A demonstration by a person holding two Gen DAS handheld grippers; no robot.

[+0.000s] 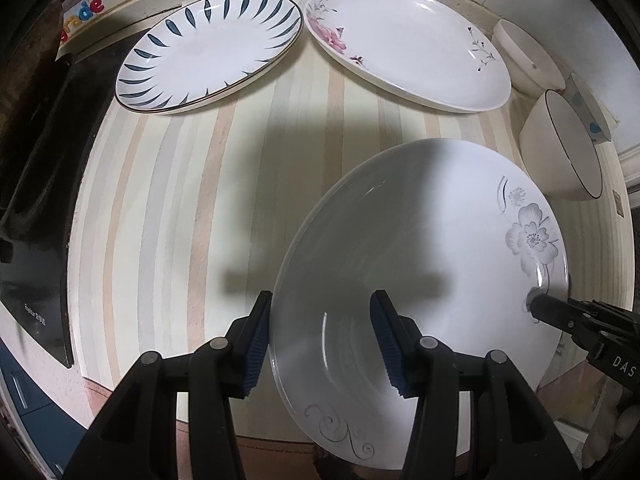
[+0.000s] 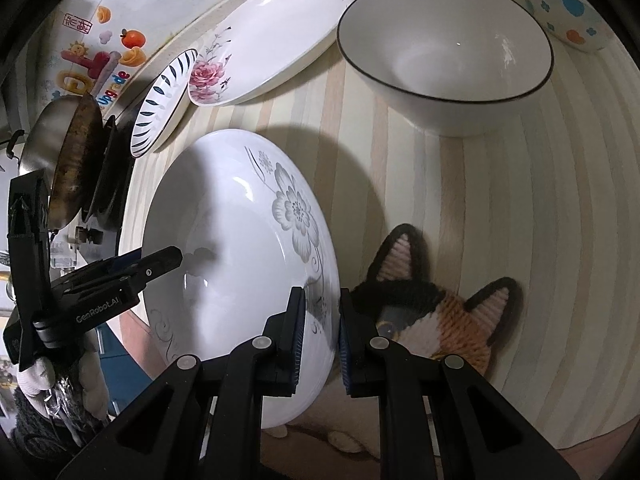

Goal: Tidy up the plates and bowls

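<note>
A white deep plate with grey flowers hangs partly past the table's front edge. My left gripper straddles its left rim, one pad against the outer edge and the other on the inner slope. My right gripper is shut on the opposite rim, beside the flower print. At the back lie a blue-leaf plate and an oval pink-flower plate. A black-rimmed bowl stands to the right.
A plain white bowl and a dotted bowl sit at the back right. A knitted cat-face mat lies right of the held plate. A wok on a black stove borders the striped tablecloth on the left.
</note>
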